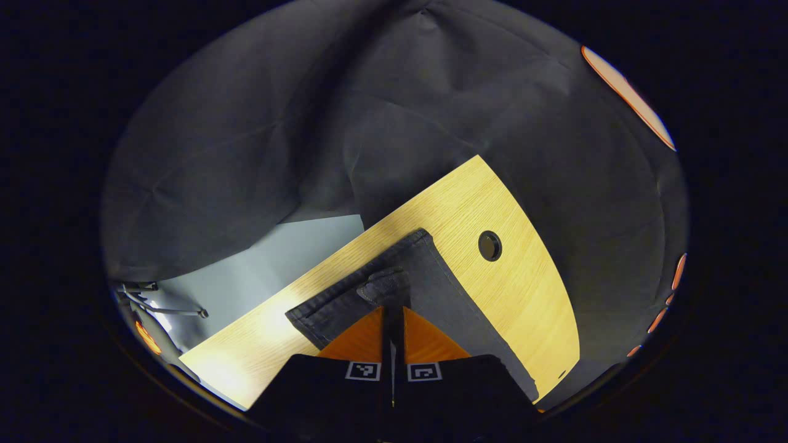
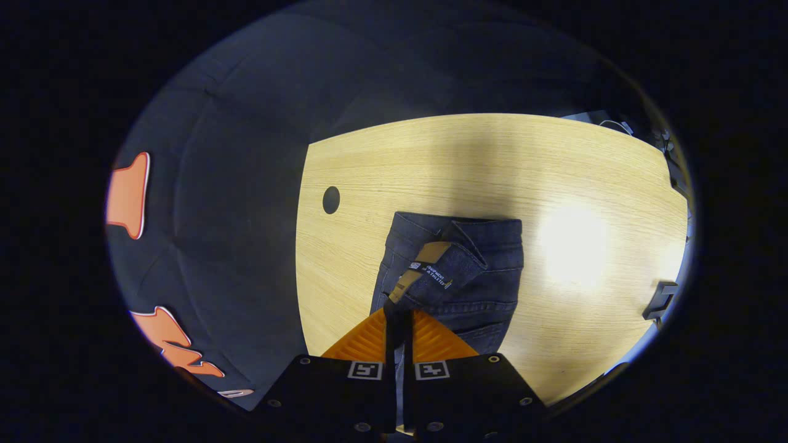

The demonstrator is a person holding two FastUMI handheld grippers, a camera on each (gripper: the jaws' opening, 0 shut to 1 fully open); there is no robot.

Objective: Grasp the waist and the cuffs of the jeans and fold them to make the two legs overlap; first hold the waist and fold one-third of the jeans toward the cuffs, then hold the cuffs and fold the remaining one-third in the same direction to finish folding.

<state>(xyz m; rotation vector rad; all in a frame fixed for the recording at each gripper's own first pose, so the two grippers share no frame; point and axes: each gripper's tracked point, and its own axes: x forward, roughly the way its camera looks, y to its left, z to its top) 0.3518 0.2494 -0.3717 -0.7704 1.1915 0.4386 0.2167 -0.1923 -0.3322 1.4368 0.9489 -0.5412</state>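
Dark jeans (image 1: 425,277) lie on the wooden table (image 1: 492,203), legs overlapped. In the left gripper view my left gripper (image 1: 393,311) is shut on a fold of the denim near the cloth's end, and a small flap stands up just ahead of the fingertips. In the right gripper view my right gripper (image 2: 399,314) is shut on the jeans (image 2: 480,271) at the waistband, whose inner side with a tan patch and a label is turned up. The fabric runs between both pairs of fingers toward the cameras.
A round cable hole (image 1: 490,246) sits in the table near the jeans, seen too as the cable hole (image 2: 331,200). The table's edge runs along the booth's black cloth. A grey floor (image 1: 271,271) with a stand's legs lies beyond the table. A small dark object (image 2: 660,300) sits at the far right edge.
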